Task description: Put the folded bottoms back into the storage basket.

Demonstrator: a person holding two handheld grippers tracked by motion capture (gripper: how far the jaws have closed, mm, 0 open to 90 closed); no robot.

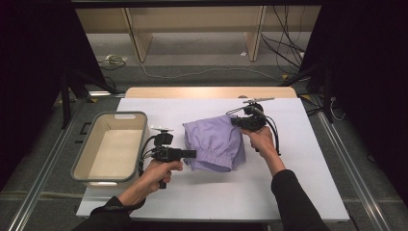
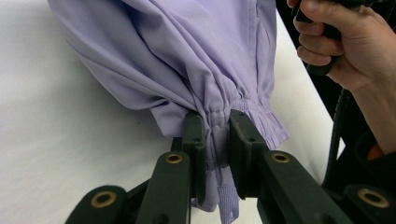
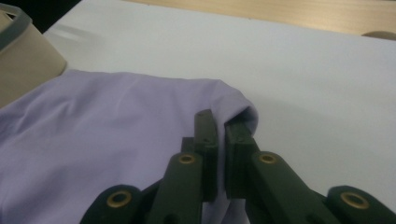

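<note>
Lilac garment (image 1: 215, 142): we hold it bunched over the middle of the white table (image 1: 298, 159), right of the grey-rimmed bin (image 1: 109, 147).
Left gripper (image 1: 192, 154): our jaws are clamped on the gathered elastic hem at its near left edge.
Right gripper (image 1: 234, 121): our jaws pinch a fold at its far right corner.
</note>
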